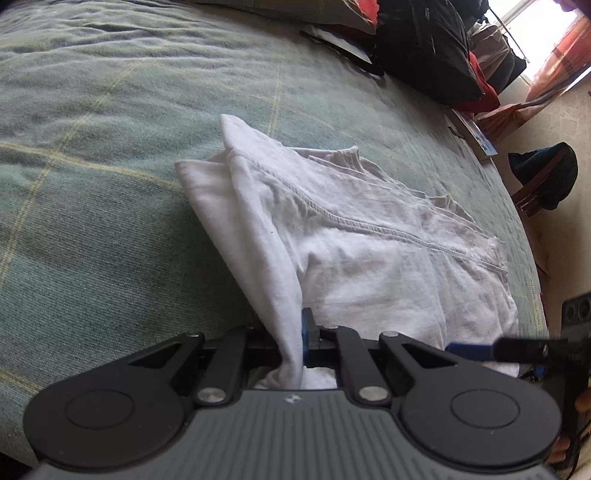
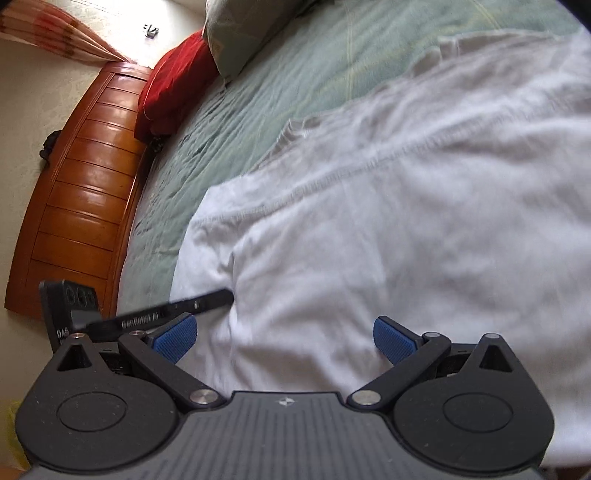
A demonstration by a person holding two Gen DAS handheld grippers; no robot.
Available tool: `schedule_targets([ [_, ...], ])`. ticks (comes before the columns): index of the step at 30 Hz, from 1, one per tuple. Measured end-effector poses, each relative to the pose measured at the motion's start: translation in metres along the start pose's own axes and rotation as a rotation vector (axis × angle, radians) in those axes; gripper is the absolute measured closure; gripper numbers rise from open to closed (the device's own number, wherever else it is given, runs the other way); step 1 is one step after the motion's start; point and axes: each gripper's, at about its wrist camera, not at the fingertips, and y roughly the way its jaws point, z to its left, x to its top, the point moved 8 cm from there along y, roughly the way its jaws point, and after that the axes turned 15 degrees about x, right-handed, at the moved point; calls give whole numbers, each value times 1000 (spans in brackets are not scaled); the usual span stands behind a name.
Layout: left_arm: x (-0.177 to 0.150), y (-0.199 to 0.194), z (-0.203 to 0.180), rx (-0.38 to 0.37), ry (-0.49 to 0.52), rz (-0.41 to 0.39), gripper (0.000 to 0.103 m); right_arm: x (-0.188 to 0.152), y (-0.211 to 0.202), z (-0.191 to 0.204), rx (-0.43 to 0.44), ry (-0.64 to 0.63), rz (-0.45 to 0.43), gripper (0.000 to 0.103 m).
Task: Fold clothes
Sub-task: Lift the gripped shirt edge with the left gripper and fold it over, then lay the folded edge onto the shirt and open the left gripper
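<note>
A white garment [image 1: 369, 251] lies partly folded on a green checked bedspread [image 1: 92, 184]. My left gripper [image 1: 301, 339] is shut on a raised fold of that garment, which runs up from the jaws to a peak. The right gripper's finger [image 1: 476, 350] pokes in from the right edge, just over the cloth's near corner. In the right wrist view the same white garment [image 2: 406, 221] fills the frame. My right gripper [image 2: 284, 338] stands open just above it, blue pads wide apart, nothing pinched. The left gripper's finger [image 2: 177, 310] reaches the cloth edge at left.
A black bag [image 1: 424, 48] and dark flat items sit at the bed's far side. A wooden headboard [image 2: 81, 192], a red cushion [image 2: 173, 88] and a green pillow [image 2: 251, 33] lie at the head of the bed. A chair with dark clothing [image 1: 543, 177] stands on the floor.
</note>
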Motion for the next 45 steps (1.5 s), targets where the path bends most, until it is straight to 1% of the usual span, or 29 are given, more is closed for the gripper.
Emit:
schedule_targets([
  [4, 1, -7, -8, 14, 6, -18, 96, -19, -2, -6, 28, 55, 45, 0],
  [6, 2, -14, -13, 8, 9, -33, 96, -20, -11, -5, 35, 57, 25, 0],
  [10, 4, -33, -29, -13, 34, -73, 96, -12, -33, 4, 41, 0, -16, 0],
  [15, 6, -50, -51, -13, 69, -109, 96, 1, -62, 9, 48, -64, -69, 0],
  [23, 9, -70, -94, -33, 122, -130, 96, 16, -108, 5, 81, -134, -120, 0],
  [31, 12, -79, -150, -46, 195, -138, 96, 29, -163, -13, 71, -191, -203, 0],
  [41, 11, -73, -225, -81, 277, -131, 95, 31, -210, -38, 94, -166, -301, 0],
  [45, 7, -65, -249, -97, 304, -121, 95, 27, -222, -49, 96, -153, -320, 0],
])
